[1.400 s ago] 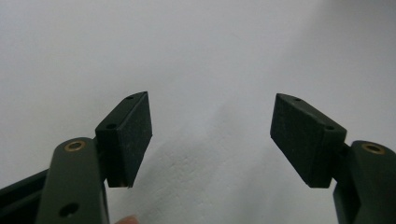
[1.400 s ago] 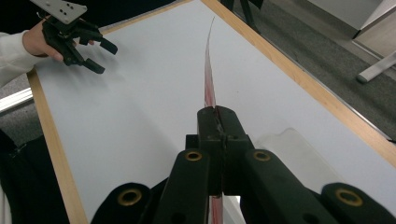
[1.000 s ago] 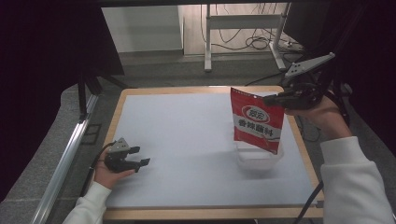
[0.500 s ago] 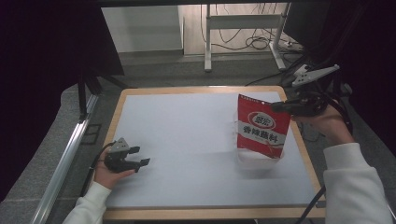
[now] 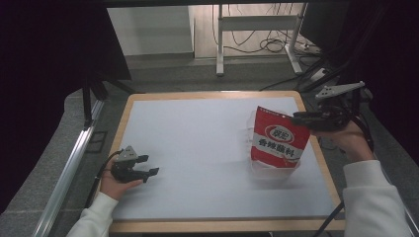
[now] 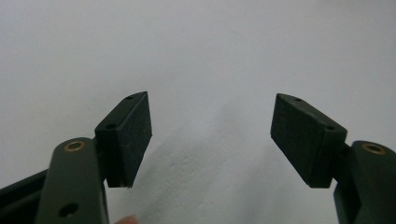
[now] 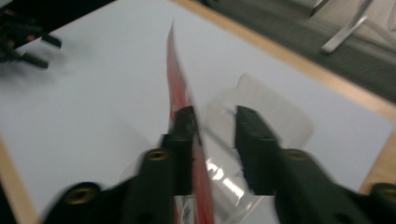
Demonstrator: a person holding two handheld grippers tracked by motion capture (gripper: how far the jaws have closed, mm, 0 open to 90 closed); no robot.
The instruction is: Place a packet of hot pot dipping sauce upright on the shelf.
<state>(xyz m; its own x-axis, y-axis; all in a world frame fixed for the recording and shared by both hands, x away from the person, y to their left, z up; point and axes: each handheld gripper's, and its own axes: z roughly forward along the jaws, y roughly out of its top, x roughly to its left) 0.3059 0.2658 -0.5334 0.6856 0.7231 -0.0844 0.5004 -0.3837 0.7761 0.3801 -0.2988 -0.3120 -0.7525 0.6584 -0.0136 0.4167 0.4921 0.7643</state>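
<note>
A red packet (image 5: 277, 140) with white lettering stands upright in a clear plastic container (image 5: 269, 174) on the right of the table. My right gripper (image 5: 298, 117) is at the packet's top right corner. Its jaws have just been opening. In the right gripper view the packet (image 7: 179, 88) runs edge-on between the jaws of that gripper (image 7: 217, 123), close against the left one, with a gap to the right one. The container (image 7: 275, 109) lies beyond. My left gripper (image 5: 149, 165) rests at the table's left, held by a hand. It (image 6: 212, 135) is open with nothing between its pads.
A white mat (image 5: 197, 133) with a wooden border (image 5: 212, 226) covers the table. Behind it lie a grey floor, a metal stand (image 5: 220, 44) and loose cables (image 5: 267, 44). A metal rail (image 5: 69, 168) runs along the left side.
The right gripper came down with the red packet, setting it lower in the clear container, and its jaws parted from a tight pinch. The left gripper stayed where it was.
</note>
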